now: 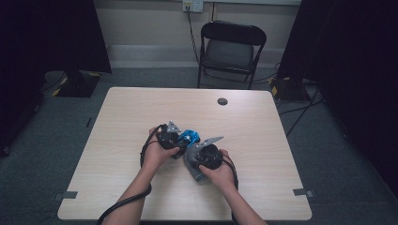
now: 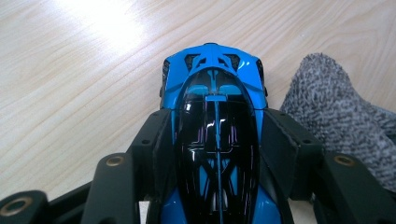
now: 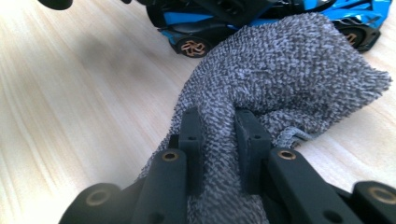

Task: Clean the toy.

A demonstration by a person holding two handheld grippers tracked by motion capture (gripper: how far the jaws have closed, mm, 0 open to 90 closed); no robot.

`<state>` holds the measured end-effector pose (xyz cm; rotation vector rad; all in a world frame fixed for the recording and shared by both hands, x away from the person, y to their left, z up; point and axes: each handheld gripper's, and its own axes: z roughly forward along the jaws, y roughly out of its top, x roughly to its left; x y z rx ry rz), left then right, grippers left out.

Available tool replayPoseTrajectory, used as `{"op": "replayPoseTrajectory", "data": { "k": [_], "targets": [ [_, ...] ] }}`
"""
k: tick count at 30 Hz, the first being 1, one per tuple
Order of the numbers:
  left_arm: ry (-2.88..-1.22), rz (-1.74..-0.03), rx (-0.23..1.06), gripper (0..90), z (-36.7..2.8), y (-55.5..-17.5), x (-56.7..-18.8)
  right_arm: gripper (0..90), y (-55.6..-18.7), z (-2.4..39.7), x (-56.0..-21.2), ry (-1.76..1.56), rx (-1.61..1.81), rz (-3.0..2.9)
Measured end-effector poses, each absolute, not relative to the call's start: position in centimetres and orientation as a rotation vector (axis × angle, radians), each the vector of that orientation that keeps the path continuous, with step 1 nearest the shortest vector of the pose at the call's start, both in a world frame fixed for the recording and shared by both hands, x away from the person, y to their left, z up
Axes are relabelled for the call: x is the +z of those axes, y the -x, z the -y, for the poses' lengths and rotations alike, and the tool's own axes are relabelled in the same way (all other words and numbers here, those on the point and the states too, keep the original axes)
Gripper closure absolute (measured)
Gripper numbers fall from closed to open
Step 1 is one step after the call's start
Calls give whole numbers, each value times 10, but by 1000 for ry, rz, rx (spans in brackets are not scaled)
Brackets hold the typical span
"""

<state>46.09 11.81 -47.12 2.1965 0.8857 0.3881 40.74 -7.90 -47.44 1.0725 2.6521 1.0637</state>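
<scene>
Two grippers meet near the middle of the table (image 1: pixel 263 140) in the high view, each in one of the person's hands. The left gripper (image 1: pixel 177 138) sits at the left of the pair, and the blue car (image 1: pixel 190 137) shows just past its tip, between the two tools. The right gripper (image 1: pixel 201 154) lies just beside the car on the other side, with the grey cloth (image 1: pixel 195 169) hanging under it toward the person. A small dark disc (image 1: pixel 222 101) rests on the table well beyond both grippers, and a black chair (image 1: pixel 231 49) stands farther off behind the table.

In the left gripper view, the car (image 2: pixel 215 116) sits lengthwise between the two jaws of the left gripper (image 2: pixel 215 154), its blue end pointing away from the tool. Both pads press on its sides, so the jaws stand half wide, clamped on the car. The cloth (image 2: pixel 336 121) lies just beside the right-hand jaw, touching or nearly touching the car's flank; I cannot tell which.

In the right gripper view, the right gripper (image 3: pixel 218 140) has its jaws narrow, pinching a bunched fold of the cloth (image 3: pixel 289 70) between the pads. The rest of the cloth spreads forward from the jaws and reaches the car (image 3: pixel 205 28), which lies crosswise just ahead, one bronze-spoked wheel showing at its side.
</scene>
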Motion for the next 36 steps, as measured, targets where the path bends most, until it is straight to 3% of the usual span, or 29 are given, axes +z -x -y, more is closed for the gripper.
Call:
{"op": "replayPoseTrajectory", "data": {
  "k": [36],
  "targets": [
    [-2185,-894,393,446,-118,-460,-472,750,-386,60,-479,-890,1186,-2773]
  ]
}}
